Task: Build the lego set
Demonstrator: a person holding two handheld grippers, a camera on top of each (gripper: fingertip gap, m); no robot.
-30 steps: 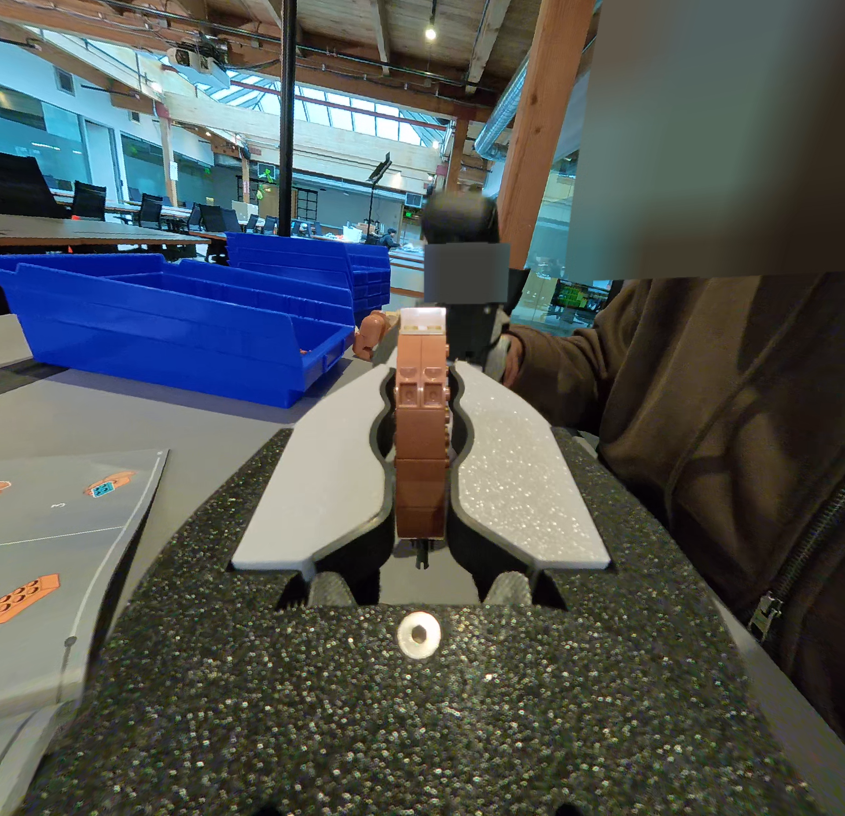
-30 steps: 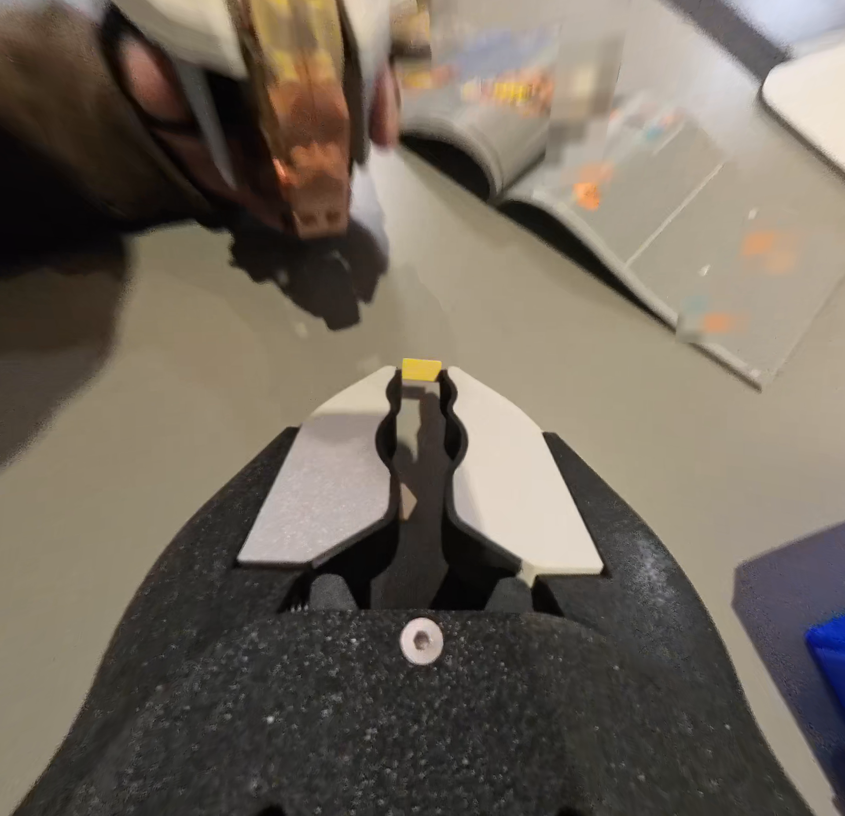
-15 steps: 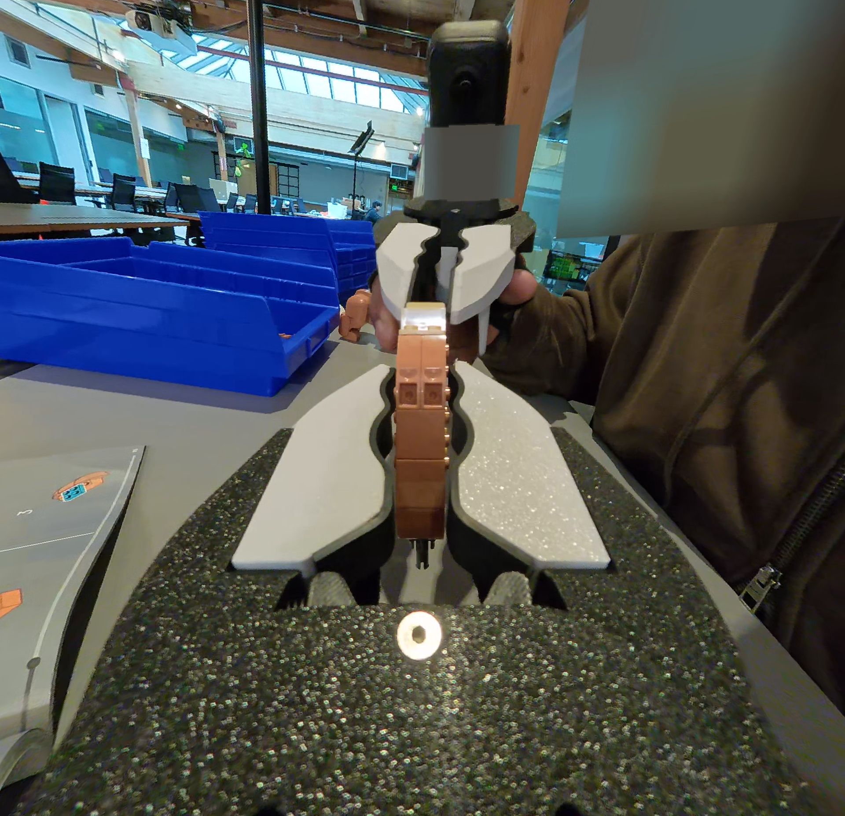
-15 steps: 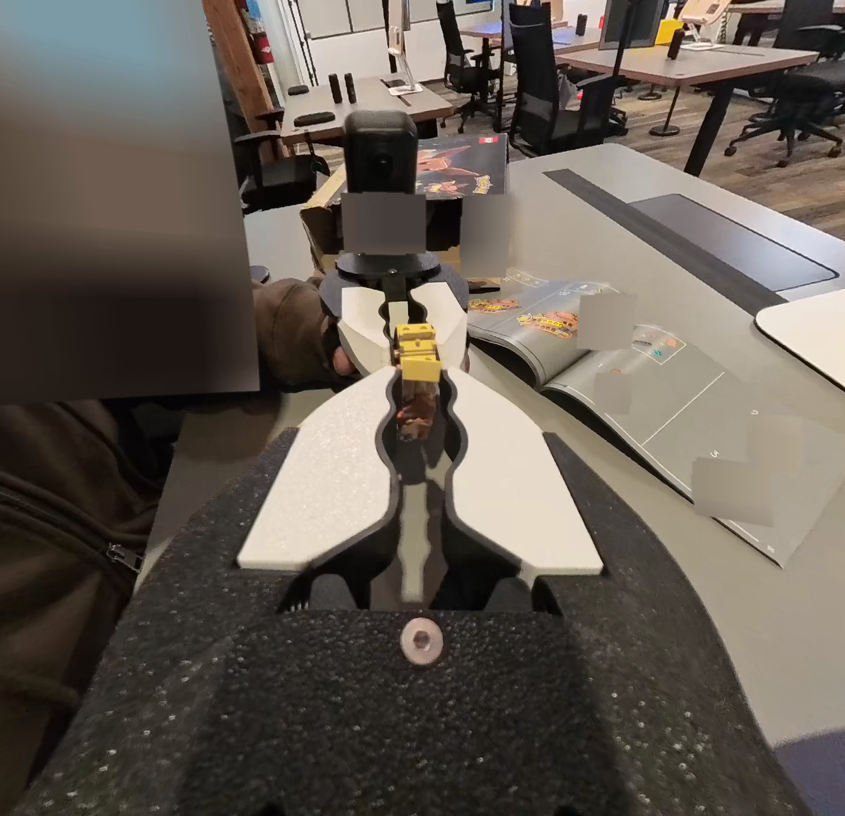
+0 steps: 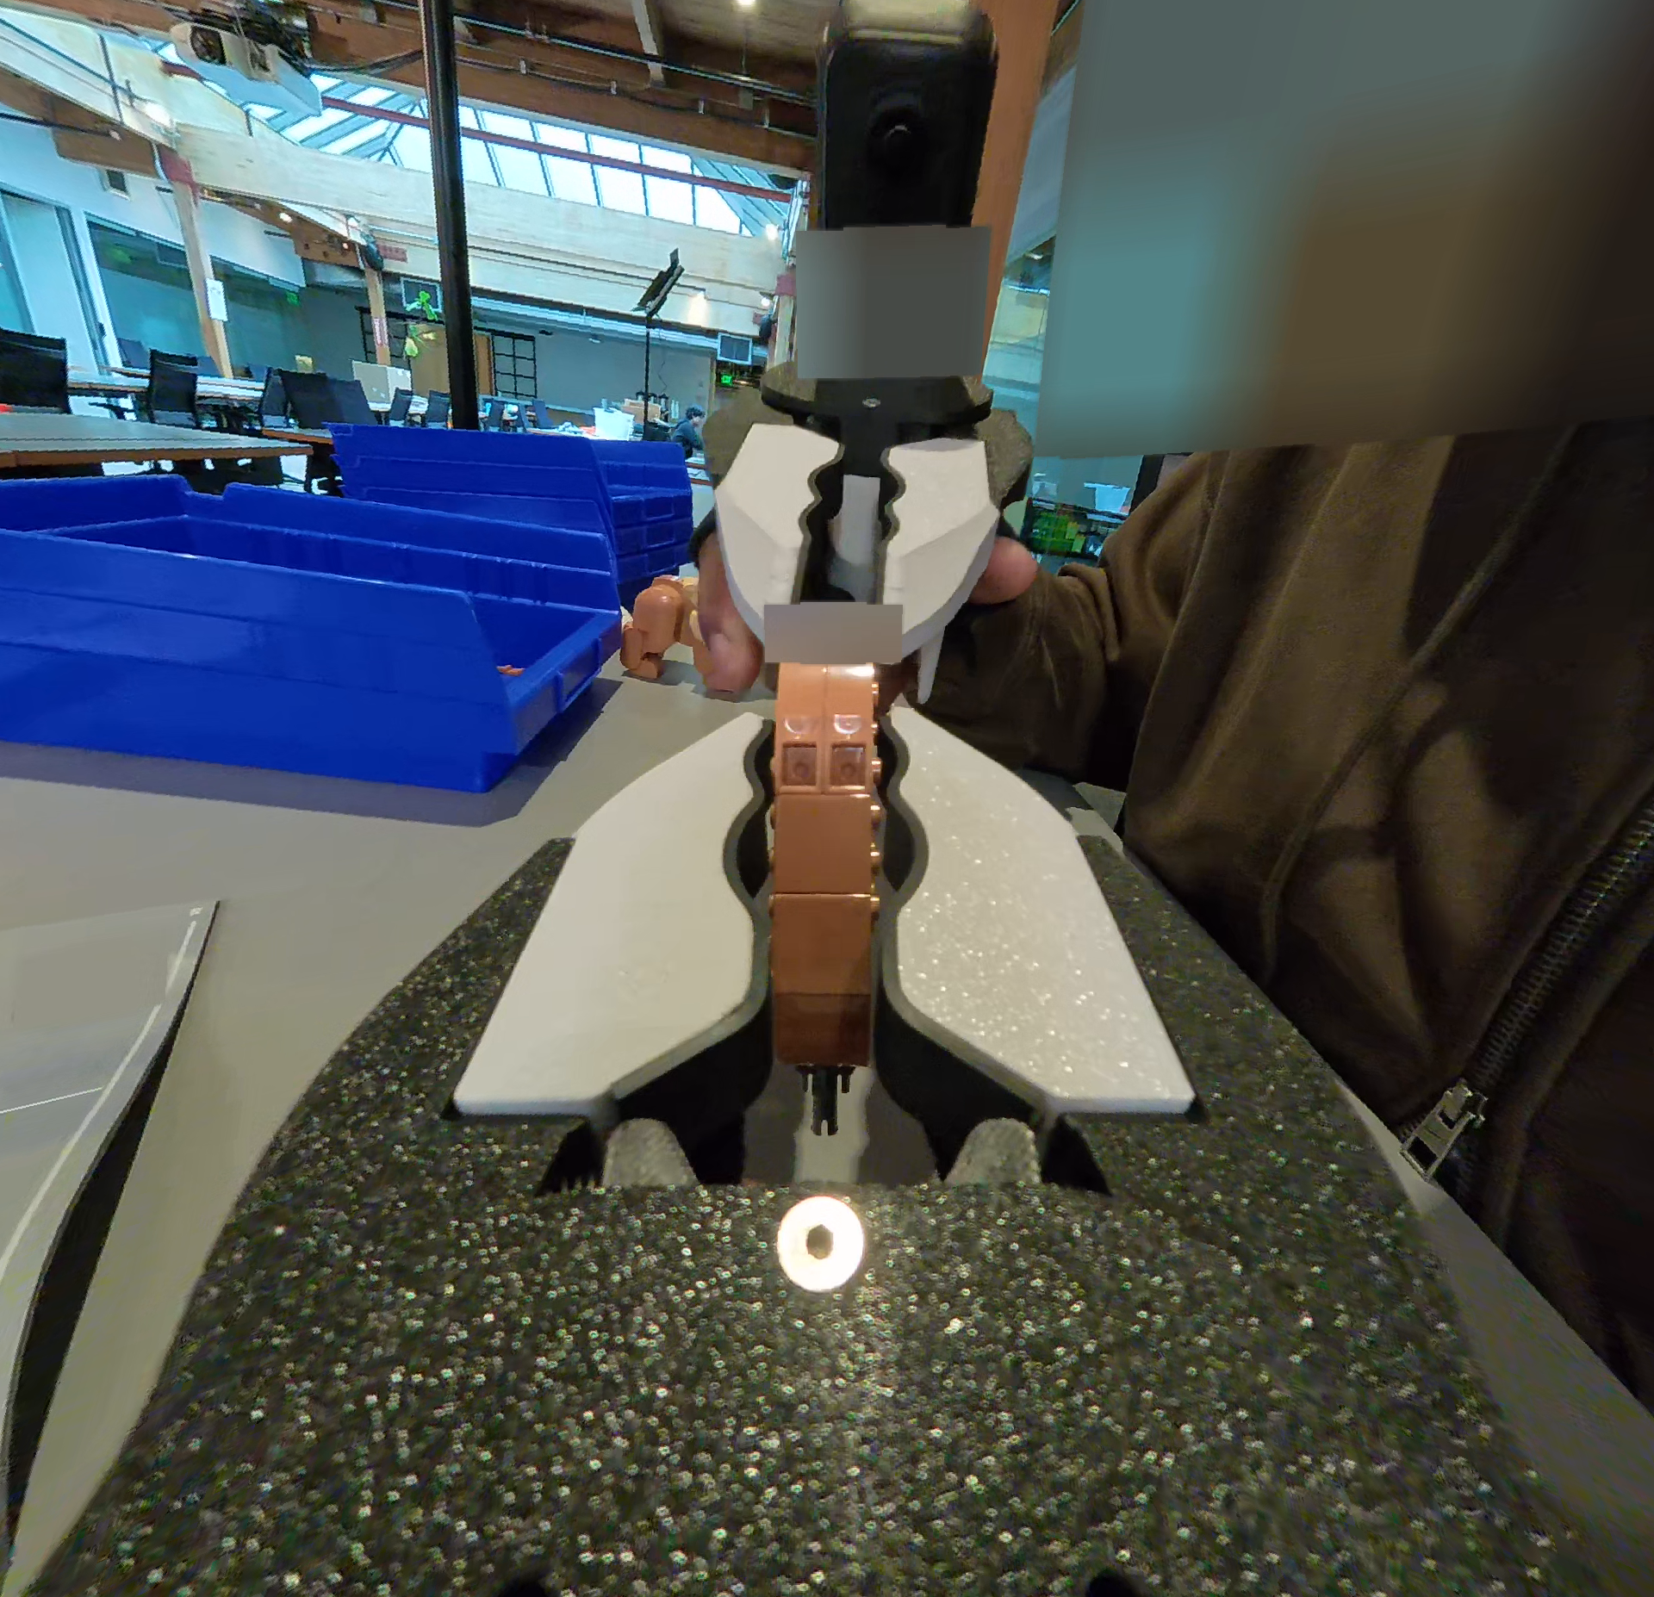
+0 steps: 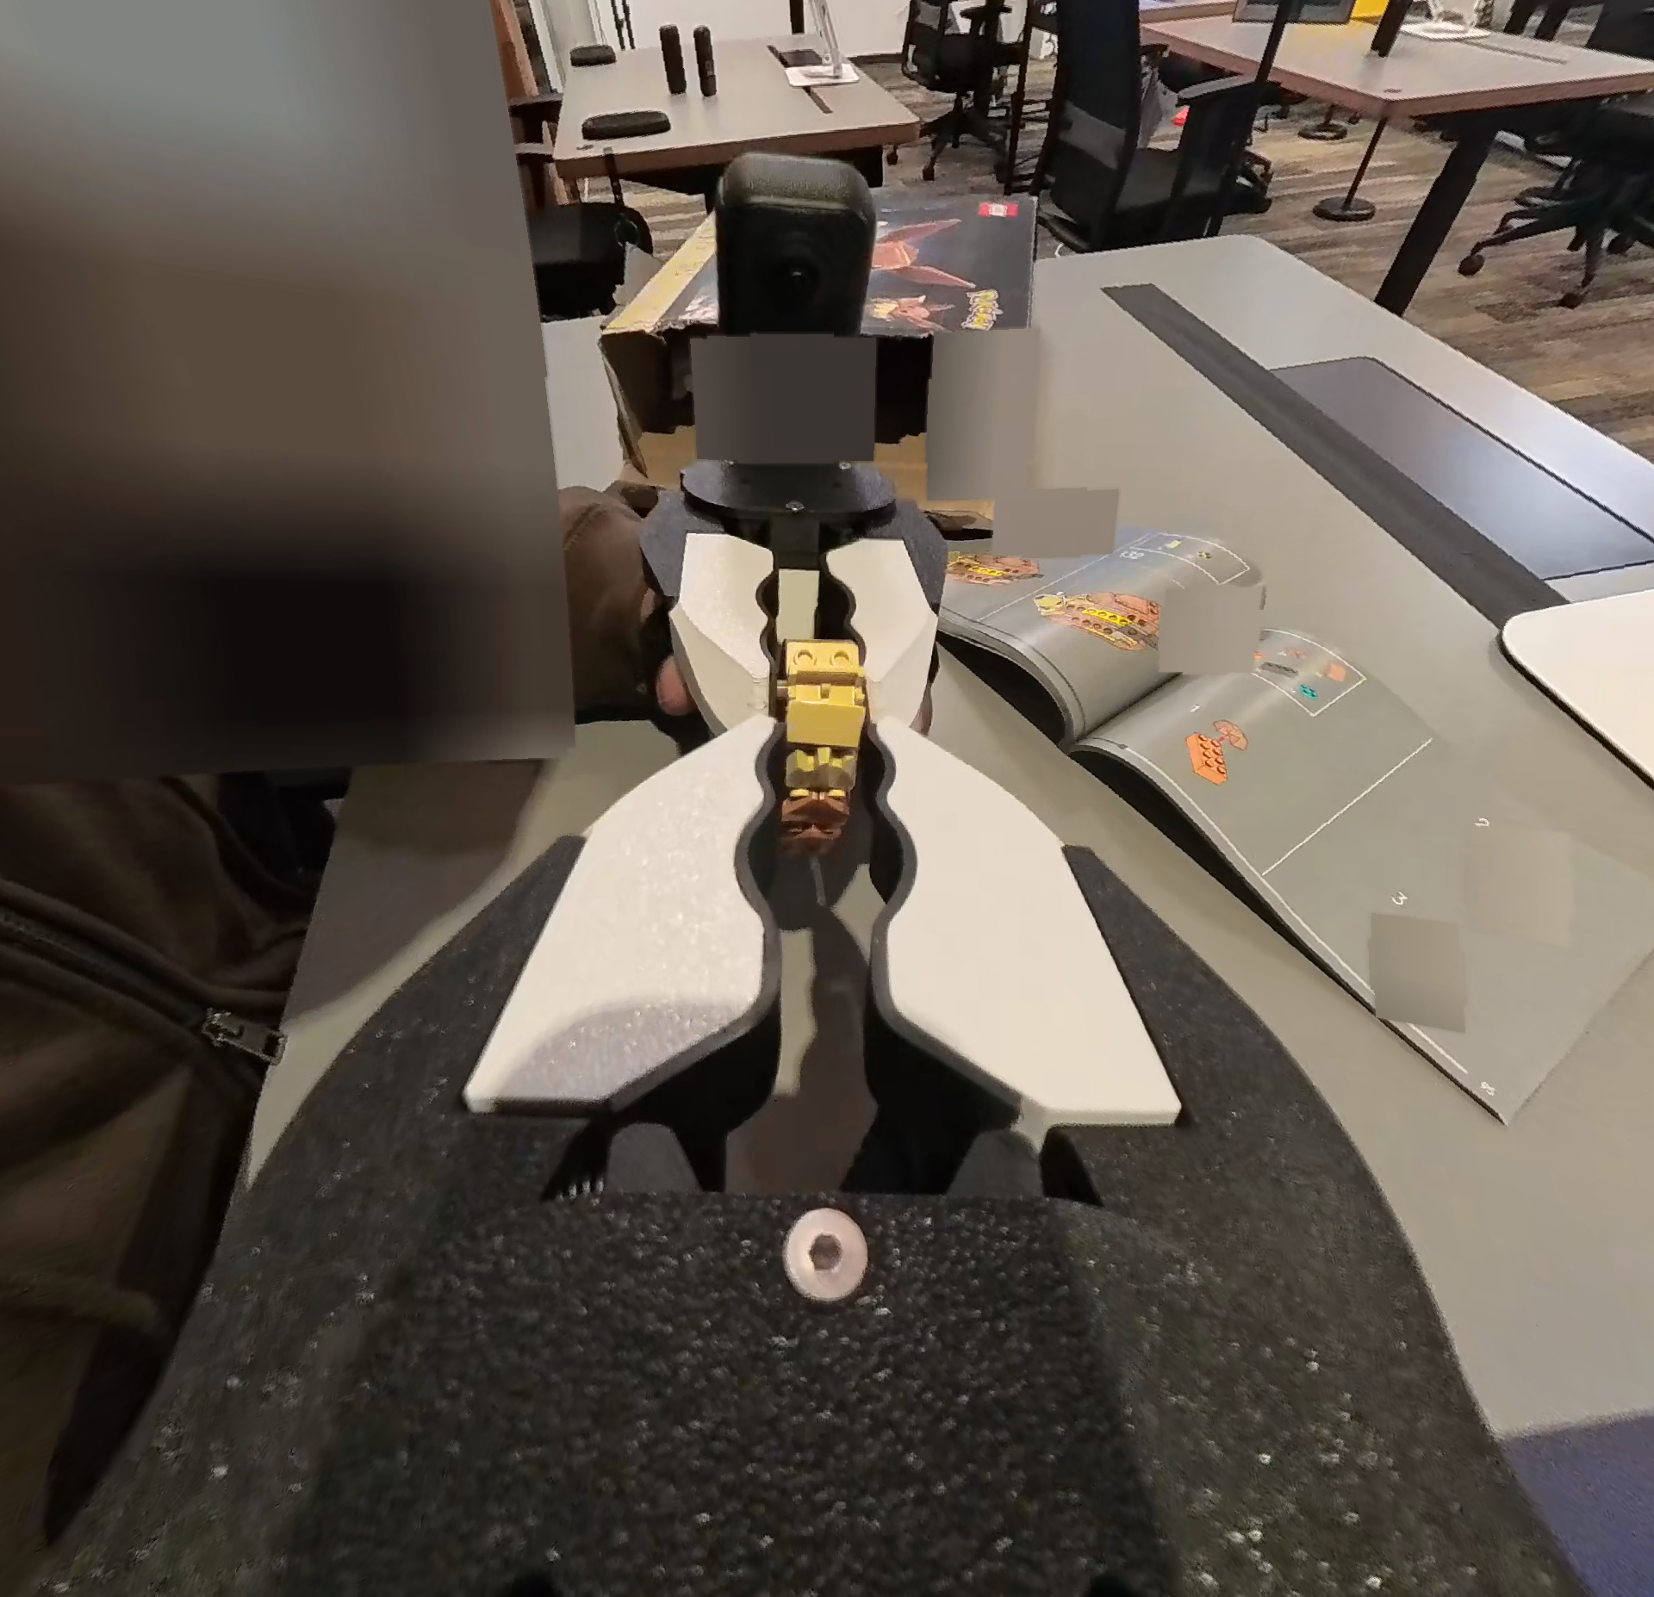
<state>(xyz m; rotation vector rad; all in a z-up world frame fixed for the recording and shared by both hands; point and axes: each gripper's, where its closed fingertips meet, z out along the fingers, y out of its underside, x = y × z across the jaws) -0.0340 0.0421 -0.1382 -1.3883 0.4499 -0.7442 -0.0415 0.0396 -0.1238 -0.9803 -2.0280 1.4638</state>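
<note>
Two grippers meet tip to tip above the grey table (image 6: 1208, 319). Your left gripper (image 5: 823, 731) clamps a long brown brick assembly (image 5: 822, 874), yellow-studded on its underside. Your right gripper (image 6: 819, 749) pinches a small yellow piece (image 6: 822, 713) against its far end. Beyond: instruction booklet (image 6: 1253, 749), blue bins (image 5: 295, 641).

Each camera sits just behind its own gripper and looks forward along the fingers, low over the grey table (image 6: 1163, 373). The two views face each other at close range, each showing the other gripper's camera head-on. Both share the brick assembly (image 5: 823, 865) (image 6: 819, 731) between them.
</note>
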